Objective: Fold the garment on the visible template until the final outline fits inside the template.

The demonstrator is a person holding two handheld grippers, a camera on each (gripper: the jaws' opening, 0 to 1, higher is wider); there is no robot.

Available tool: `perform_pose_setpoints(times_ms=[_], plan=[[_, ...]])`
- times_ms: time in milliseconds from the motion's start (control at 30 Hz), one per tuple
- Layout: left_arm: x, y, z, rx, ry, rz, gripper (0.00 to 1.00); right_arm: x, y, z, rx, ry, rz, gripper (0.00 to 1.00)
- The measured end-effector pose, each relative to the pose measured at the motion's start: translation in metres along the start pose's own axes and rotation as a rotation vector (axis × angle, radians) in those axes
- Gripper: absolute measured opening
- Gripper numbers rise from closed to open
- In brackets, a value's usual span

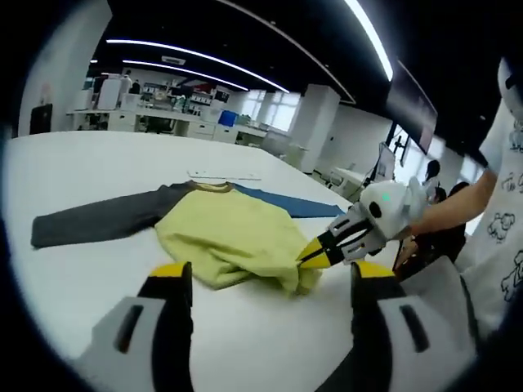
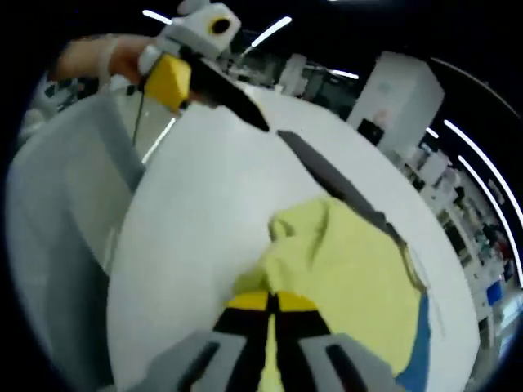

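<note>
Folding: we're mid first fold, hem being lifted toward the collar, we judge.
Left gripper point(image 1: 265, 282): jaws wide apart, empty, hovering just short of the shirt, likely waiting to grab.
Shirt point(image 1: 225, 233): yellow body, grey sleeve point(image 1: 98, 219), blue sleeve point(image 1: 286, 204); flat on white table point(image 1: 73, 163).
Right gripper point(image 2: 274, 304): pinched tight on yellow hem corner, bunching it.
Template: can't tell.

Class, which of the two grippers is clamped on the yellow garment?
The right gripper, jaws shut on the garment hem; the left gripper stands open, holding nothing.
</note>
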State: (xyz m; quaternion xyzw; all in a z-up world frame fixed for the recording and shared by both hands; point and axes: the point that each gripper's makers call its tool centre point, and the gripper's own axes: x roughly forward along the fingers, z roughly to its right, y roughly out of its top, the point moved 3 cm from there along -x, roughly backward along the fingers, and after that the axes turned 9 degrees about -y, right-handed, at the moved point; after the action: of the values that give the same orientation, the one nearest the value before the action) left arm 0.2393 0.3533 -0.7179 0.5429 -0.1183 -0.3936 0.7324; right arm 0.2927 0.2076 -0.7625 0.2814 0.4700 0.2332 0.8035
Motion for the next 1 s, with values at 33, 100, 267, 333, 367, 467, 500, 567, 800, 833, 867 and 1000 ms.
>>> perform_pose_setpoints(times_ms=[33,100,267,333,367,467,500,567,800,833,867,1000], plan=[[0.000,-0.001,-0.001,0.001,0.000,-0.002,0.76,-0.002,0.003,0.008,0.015,-0.013,0.006,0.00],[0.002,-0.002,-0.001,-0.002,-0.002,-0.003,0.76,-0.004,0.011,0.025,0.066,-0.026,0.019,0.00],[0.009,-0.004,0.001,0.002,-0.012,-0.016,0.74,-0.001,0.019,0.064,0.178,-0.054,0.028,0.00],[0.010,-0.005,0.001,-0.003,-0.014,-0.017,0.73,0.005,0.016,0.080,0.236,-0.064,0.019,0.00],[0.011,-0.005,0.002,-0.004,-0.017,-0.018,0.72,0.008,0.014,0.089,0.242,-0.074,0.010,0.00],[0.012,-0.007,0.002,-0.006,-0.018,-0.022,0.71,0.018,0.006,0.106,0.251,-0.094,-0.009,0.00],[0.013,-0.007,0.002,-0.011,-0.017,-0.021,0.71,0.019,0.005,0.109,0.256,-0.098,-0.012,0.00],[0.014,-0.008,0.003,-0.015,-0.020,-0.019,0.70,0.028,-0.004,0.123,0.287,-0.108,-0.031,0.00],[0.020,-0.014,-0.001,-0.039,-0.016,-0.029,0.66,0.049,-0.025,0.149,0.316,-0.122,-0.071,0.00],[0.021,-0.015,-0.002,-0.041,-0.017,-0.030,0.65,0.052,-0.026,0.151,0.315,-0.122,-0.078,0.00],[0.023,-0.015,-0.003,-0.046,-0.013,-0.032,0.64,0.054,-0.026,0.153,0.315,-0.123,-0.081,0.00],[0.029,-0.017,-0.006,-0.056,-0.014,-0.038,0.61,0.068,-0.029,0.160,0.281,-0.118,-0.094,0.00]])
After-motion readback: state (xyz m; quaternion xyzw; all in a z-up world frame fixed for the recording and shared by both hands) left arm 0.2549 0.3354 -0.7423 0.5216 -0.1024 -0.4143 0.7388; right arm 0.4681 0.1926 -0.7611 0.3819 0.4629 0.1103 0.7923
